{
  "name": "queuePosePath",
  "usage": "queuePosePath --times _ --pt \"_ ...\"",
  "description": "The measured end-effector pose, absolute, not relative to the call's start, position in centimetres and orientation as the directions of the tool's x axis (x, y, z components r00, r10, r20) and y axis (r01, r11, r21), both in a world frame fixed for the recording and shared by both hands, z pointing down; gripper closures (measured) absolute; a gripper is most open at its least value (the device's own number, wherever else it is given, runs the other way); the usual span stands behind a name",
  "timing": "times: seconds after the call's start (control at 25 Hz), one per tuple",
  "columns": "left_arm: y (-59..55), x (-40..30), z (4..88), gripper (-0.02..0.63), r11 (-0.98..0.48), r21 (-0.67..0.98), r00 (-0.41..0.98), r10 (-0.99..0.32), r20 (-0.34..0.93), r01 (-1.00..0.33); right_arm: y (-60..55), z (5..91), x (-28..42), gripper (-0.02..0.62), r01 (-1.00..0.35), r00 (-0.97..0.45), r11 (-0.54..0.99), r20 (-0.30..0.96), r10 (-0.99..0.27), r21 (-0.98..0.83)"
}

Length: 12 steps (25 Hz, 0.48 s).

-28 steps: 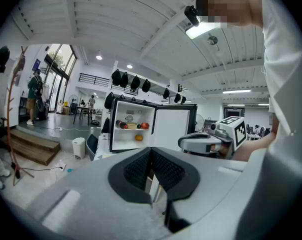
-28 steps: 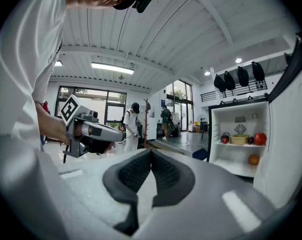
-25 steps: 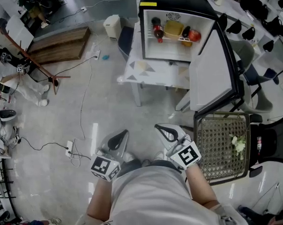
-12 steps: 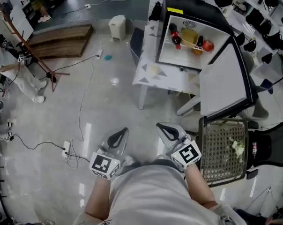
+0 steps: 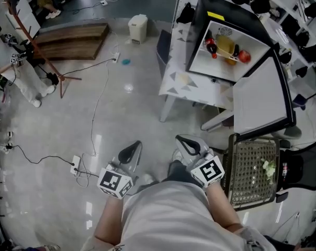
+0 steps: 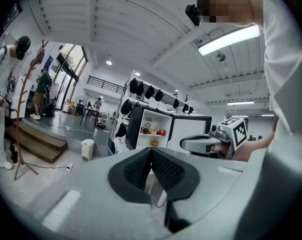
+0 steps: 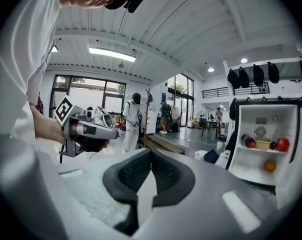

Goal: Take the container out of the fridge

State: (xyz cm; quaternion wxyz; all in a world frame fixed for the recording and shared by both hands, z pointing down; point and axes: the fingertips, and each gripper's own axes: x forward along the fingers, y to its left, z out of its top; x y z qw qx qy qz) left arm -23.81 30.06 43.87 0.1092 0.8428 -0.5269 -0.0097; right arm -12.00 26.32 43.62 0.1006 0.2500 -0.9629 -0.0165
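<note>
The person is holding both tools out in front of the body, low over the grey floor (image 5: pixel 69 119). The left tool (image 5: pixel 131 151) is showing its jaws pressed together, with nothing between the dark ribbed pads. The right tool (image 5: pixel 185 144) is likewise pressed together and is pinching nothing. The two tools are pointing side by side, near each other but not touching.

The container (image 5: pixel 225 46), a pale yellow tub, is sitting on the upper shelf inside the fridge (image 5: pixel 221 17). A dark bottle (image 5: pixel 212 47) with a red label is lying just to its left, and a red fruit (image 5: pixel 245 56) is resting further to its right. An orange fruit (image 7: pixel 269 165) is lying on the shelf below. The fridge door (image 5: pixel 260 95) is standing wide open, swung out to the right. The fridge is standing on a white patterned table (image 5: pixel 181 82), well apart from both tools.
</note>
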Motion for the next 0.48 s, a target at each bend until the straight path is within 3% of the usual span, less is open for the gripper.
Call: queuePosePath --times 0.48 --pt "19.7 -23.0 44.6 0.597 -0.418 0.174 0.443 -0.884 0.147 -0.892 15.2 44.7 -12.0 0.592 -0.449 -0.861 0.886 0.208 -0.464 0.117"
